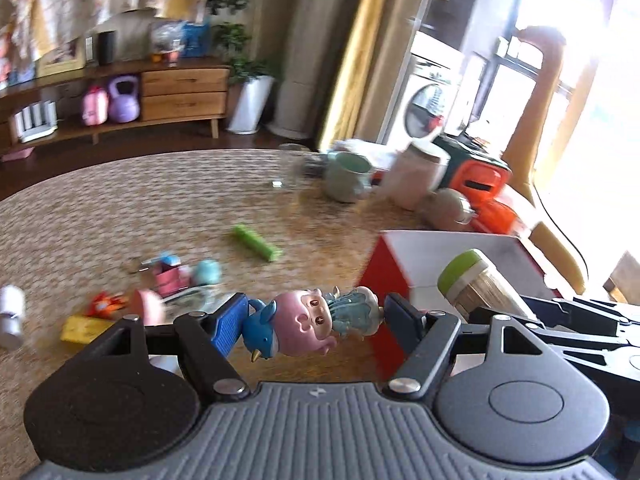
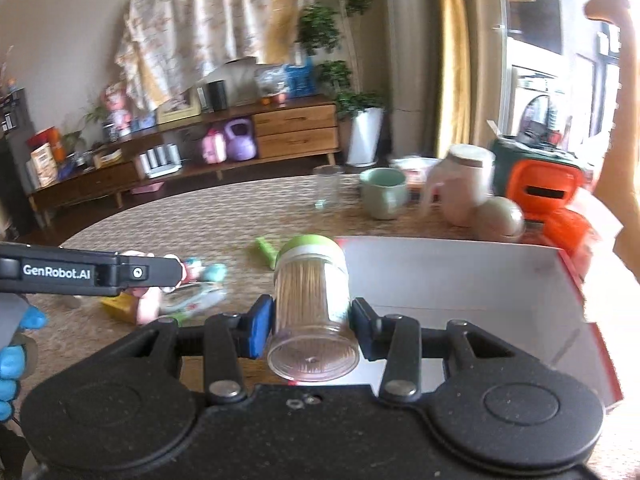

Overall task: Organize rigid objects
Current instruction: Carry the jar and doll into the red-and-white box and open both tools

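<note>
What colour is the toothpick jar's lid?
Green, with a white band below it; the jar shows best in the right wrist view.

Read "GenRobot.AI" in white lettering on the black side of the left gripper (image 2: 160,272), seen from the right wrist view. Found a label on the toothpick jar (image 2: 312,304), too blurred to read. Made out no other legible text, brand or number in either view.

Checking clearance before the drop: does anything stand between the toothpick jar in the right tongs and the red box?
Nothing visible does. The toothpick jar in the right tongs hangs at the red box, whose white interior looks bare.
</note>
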A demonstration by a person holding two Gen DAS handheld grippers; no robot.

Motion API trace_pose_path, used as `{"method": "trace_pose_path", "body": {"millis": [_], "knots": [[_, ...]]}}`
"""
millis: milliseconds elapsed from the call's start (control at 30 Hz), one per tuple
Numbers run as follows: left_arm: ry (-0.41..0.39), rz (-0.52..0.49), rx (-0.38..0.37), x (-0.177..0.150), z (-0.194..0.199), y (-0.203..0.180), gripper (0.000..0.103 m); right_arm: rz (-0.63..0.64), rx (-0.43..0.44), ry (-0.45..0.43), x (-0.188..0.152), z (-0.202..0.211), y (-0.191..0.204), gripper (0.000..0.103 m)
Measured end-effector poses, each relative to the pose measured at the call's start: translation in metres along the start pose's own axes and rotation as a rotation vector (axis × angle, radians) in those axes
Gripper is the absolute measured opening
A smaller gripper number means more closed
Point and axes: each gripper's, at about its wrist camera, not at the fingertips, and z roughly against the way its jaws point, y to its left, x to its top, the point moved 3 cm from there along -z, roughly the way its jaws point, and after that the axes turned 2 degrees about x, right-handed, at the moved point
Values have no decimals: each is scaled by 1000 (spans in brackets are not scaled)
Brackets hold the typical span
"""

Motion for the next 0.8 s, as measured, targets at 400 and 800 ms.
{"method": "trace_pose_path", "body": {"millis": [400,800], "knots": [[83,-102,-93,14,-52,-97,75,-45,-141,31,-14,4,-84,42],[224,-149,-97,8,-138,-161,75,-32,-200,163,-34,-25,-137,42]]}}
